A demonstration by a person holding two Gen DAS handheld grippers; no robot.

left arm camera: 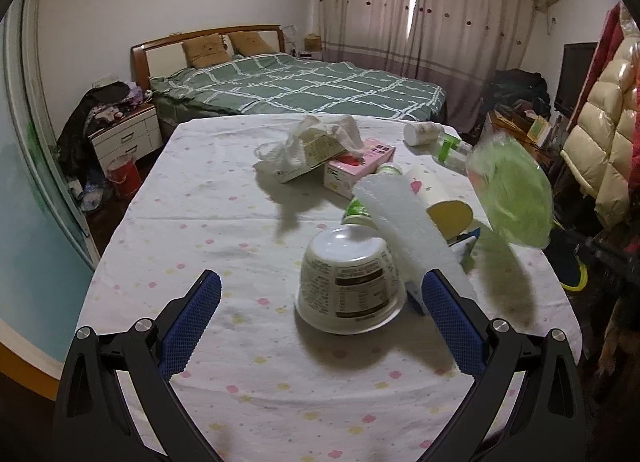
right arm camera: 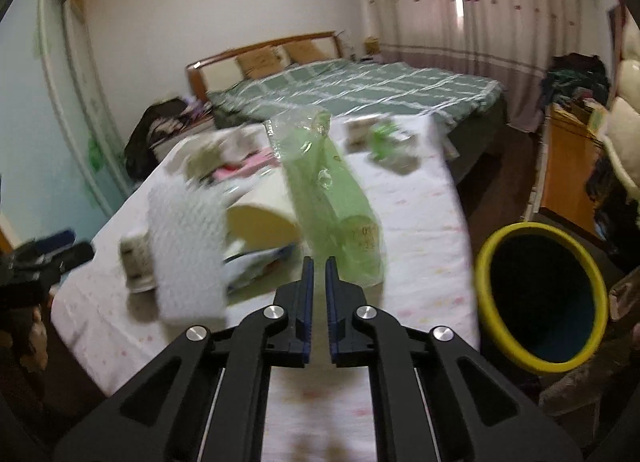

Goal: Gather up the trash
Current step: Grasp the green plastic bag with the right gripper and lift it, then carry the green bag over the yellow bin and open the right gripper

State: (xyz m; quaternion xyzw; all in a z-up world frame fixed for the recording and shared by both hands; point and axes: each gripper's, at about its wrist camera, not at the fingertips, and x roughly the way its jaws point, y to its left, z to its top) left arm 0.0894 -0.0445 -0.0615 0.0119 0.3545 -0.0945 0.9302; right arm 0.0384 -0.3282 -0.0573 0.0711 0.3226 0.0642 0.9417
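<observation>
My right gripper (right arm camera: 319, 262) is shut on a crumpled green plastic bag (right arm camera: 336, 206) and holds it above the table's right side; the bag also shows in the left wrist view (left arm camera: 512, 190). My left gripper (left arm camera: 320, 294) is open and empty, low over the table, with an upturned white paper bowl (left arm camera: 348, 278) between and just beyond its fingers. A white foam sheet (left arm camera: 408, 226) leans over the bowl. Crumpled tissue (left arm camera: 316, 138), a pink box (left arm camera: 356, 166) and small bottles (left arm camera: 424, 132) lie farther back.
A dark trash bin with a yellow rim (right arm camera: 540, 298) stands on the floor right of the table. The table wears a white dotted cloth (left arm camera: 200, 222). A bed (left arm camera: 304, 82) is behind it, a nightstand (left arm camera: 124, 138) and a red bucket (left arm camera: 124, 176) to the left.
</observation>
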